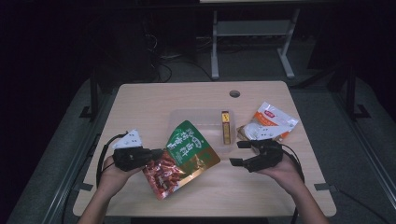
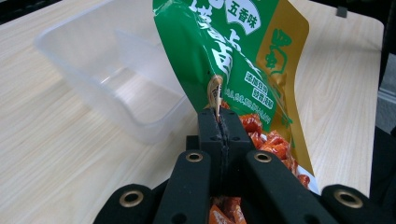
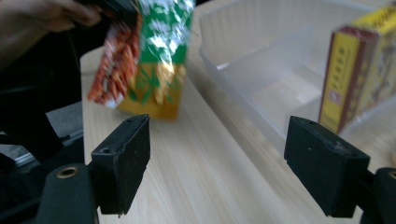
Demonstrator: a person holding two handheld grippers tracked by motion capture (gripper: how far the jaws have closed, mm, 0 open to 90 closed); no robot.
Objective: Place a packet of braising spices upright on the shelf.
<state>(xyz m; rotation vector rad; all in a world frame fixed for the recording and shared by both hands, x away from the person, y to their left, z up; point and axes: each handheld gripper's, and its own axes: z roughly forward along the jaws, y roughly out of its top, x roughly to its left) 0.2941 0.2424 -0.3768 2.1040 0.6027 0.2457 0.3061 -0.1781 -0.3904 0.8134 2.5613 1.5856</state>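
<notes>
Left tongs point(image 1: 156, 153) pinch the green-gold snack bag point(image 1: 189, 151); right tongs point(image 1: 239, 153) gape empty.

The worktop point(image 1: 154, 100) is a pale wood-grain slab with rounded corners and a round cable hole point(image 1: 235, 94) near its far edge, lit brightly while the room around it lies in deep shadow. Grey floor point(image 1: 187, 72) shows on every side, with dark cables point(image 1: 163, 65) looped on it behind the far edge. Farther back stands a light grey metal frame point(image 1: 254, 30), its two legs ending in feet that rest on the floor, and black struts point(image 1: 93, 91) flank the worktop left and right.
</notes>
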